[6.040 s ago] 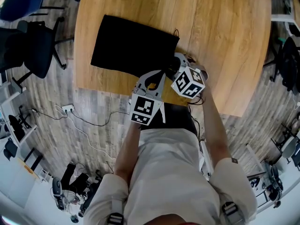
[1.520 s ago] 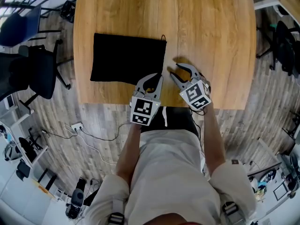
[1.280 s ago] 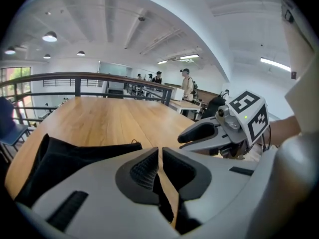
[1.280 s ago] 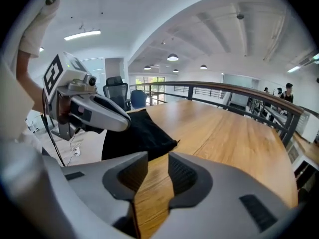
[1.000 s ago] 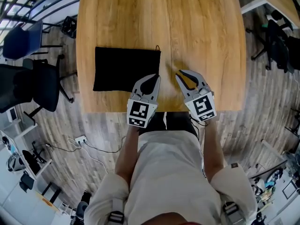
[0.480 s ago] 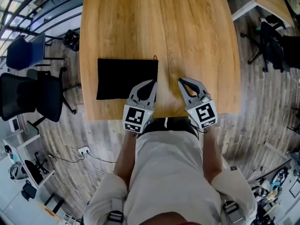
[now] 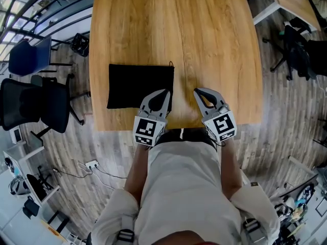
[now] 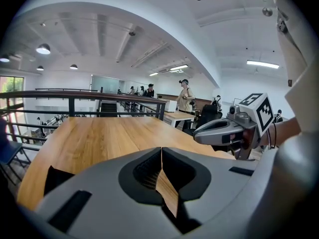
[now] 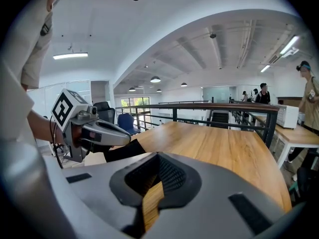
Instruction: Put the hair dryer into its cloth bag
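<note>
- A person in a white shirt [image 7: 179, 177] stands at the near edge of a wooden desk [image 7: 214, 45], seen from above.
- The left hand-held gripper [image 7: 164, 92] is held over the desk's near edge. Its jaws are pressed together with nothing between them.
- The right hand-held gripper [image 7: 197, 91] is level with it and a little apart. Its jaws are also closed and empty.
- A black cloth bag [image 7: 140, 86] lies flat on the desk's near left part. From above, the left hand-held gripper overlaps its near right corner. What the bag holds is hidden.
- Dark chairs [image 7: 36, 103] stand on the wood floor left of the desk.
- A dark railing [image 9: 209, 105] runs beyond the desk's far end.
</note>
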`<state>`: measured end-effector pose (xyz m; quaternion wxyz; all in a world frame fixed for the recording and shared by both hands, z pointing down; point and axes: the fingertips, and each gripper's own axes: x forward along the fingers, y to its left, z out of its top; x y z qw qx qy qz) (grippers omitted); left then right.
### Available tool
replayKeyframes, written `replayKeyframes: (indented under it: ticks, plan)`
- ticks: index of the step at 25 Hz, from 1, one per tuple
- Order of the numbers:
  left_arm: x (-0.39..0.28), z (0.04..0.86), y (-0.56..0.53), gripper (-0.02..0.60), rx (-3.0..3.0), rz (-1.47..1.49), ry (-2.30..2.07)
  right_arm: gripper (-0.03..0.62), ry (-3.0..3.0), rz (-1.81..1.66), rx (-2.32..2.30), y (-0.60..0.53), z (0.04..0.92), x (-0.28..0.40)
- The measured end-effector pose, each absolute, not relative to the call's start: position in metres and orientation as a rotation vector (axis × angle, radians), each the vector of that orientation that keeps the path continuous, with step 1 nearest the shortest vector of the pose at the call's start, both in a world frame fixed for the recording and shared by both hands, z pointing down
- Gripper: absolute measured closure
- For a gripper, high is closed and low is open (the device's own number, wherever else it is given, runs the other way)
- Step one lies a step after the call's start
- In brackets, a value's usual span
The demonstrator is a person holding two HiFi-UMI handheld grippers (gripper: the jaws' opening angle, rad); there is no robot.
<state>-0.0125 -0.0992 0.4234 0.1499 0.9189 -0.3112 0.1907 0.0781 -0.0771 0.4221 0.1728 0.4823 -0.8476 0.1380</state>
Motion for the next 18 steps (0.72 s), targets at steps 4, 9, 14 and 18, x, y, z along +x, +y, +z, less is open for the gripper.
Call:
replayKeyframes:
  ticks: [4, 9, 14, 18]
  plan:
    - [-0.015, 0.424, -0.101, 0.557, 2.642, 0.542, -0.894, 0.574, -2.408, 0.393, 1.358, -0.078, 0.424, 0.073]
    - [-0.016, 0.423, -0.098, 0.557, 2.644, 0.537, -0.892, 0.574, -2.413, 0.39, 1.345, -0.076, 0.424, 0.068]
    - [-0.017, 0.424, -0.096, 0.557, 2.644, 0.533, -0.89, 0.574, -2.41, 0.387, 1.334, -0.073, 0.426, 0.065]
    - [-0.017, 0.424, -0.094, 0.558, 2.645, 0.532, -0.89, 0.574, -2.399, 0.401, 1.326, -0.069, 0.431, 0.066]
